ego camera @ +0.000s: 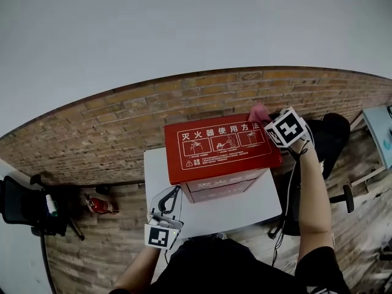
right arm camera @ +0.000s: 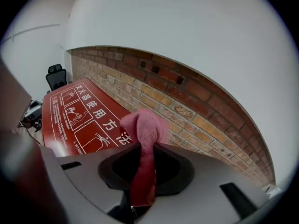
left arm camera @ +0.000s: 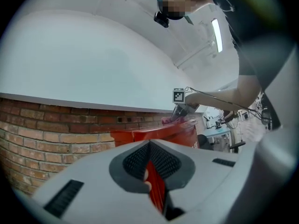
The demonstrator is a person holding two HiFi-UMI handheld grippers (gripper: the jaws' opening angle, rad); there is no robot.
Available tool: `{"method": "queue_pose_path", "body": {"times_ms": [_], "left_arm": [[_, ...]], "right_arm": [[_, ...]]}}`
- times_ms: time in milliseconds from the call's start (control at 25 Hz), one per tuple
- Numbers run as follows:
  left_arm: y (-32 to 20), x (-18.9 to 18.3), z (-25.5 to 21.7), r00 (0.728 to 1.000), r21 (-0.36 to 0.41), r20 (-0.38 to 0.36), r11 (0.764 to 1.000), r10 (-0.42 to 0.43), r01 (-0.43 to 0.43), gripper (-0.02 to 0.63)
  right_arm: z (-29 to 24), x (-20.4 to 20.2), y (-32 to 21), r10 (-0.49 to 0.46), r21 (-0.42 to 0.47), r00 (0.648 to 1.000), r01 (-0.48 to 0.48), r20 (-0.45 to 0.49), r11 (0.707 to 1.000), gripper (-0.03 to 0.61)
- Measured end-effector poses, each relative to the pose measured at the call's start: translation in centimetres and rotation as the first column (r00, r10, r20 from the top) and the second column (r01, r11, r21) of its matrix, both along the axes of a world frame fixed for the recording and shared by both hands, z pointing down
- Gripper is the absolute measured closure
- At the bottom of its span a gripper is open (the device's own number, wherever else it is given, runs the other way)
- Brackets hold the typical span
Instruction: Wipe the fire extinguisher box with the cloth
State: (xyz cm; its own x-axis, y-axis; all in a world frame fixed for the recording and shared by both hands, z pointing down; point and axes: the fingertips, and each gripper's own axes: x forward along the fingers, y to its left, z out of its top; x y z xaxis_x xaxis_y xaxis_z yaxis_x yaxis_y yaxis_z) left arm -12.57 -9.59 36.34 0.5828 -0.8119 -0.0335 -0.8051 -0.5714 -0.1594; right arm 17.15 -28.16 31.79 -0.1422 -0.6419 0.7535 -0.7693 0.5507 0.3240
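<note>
The right gripper (right arm camera: 145, 148) is clamped on the pink cloth (right arm camera: 142, 127) so that a wad protrudes past the tips as a wiping pad, and it points down at the far right corner of the fire extinguisher box (ego camera: 223, 144) lid. The left gripper (left arm camera: 150, 149) is closed on a thin red edge at the box's near left corner, apparently to steady it. The box stands toward the far edge of the white table (ego camera: 245, 210).

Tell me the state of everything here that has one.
Fire extinguisher box: lid down, upright on the white table.
Cloth: bunched, at the box's far corner.
Right gripper: shut on the cloth.
Left gripper: shut on the box's red edge.
Fire extinguisher: lying on the floor.
</note>
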Motion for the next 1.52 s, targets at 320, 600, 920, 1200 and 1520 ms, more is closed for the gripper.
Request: {"method": "queue_pose_path", "body": {"times_ms": [320,600,920,1200,1520], "left_arm": [[-0.1,0.1,-0.5,0.998,0.001,-0.049,0.999,0.051,-0.05,0.583],[0.0,0.0,-0.7,0.995,-0.008,-0.076,0.997,0.07,-0.071,0.583],[-0.1,0.1,-0.8,0.993,0.008,-0.077,0.996,0.095,-0.094,0.583],[-0.1,0.4,-1.1,0.99,0.016,-0.09,0.994,0.113,-0.112,0.583],[-0.1,0.6,-1.0,0.988,0.021,-0.085,0.991,0.131,-0.129,0.583]], "right_arm": [[0.2,-2.0,0.0,-0.136,-0.04,0.974,0.131,-0.181,0.991,0.491],[0.3,-4.4,0.3,-0.161,-0.038,0.971,0.157,-0.176,0.987,0.492],[0.3,-4.9,0.5,-0.132,-0.056,0.986,0.126,-0.098,0.99,0.492],[0.3,-6.1,0.8,-0.138,-0.068,0.985,0.131,-0.107,0.989,0.492],[0.4,-6.7,0.9,-0.133,-0.085,0.986,0.125,-0.095,0.988,0.492]]}}
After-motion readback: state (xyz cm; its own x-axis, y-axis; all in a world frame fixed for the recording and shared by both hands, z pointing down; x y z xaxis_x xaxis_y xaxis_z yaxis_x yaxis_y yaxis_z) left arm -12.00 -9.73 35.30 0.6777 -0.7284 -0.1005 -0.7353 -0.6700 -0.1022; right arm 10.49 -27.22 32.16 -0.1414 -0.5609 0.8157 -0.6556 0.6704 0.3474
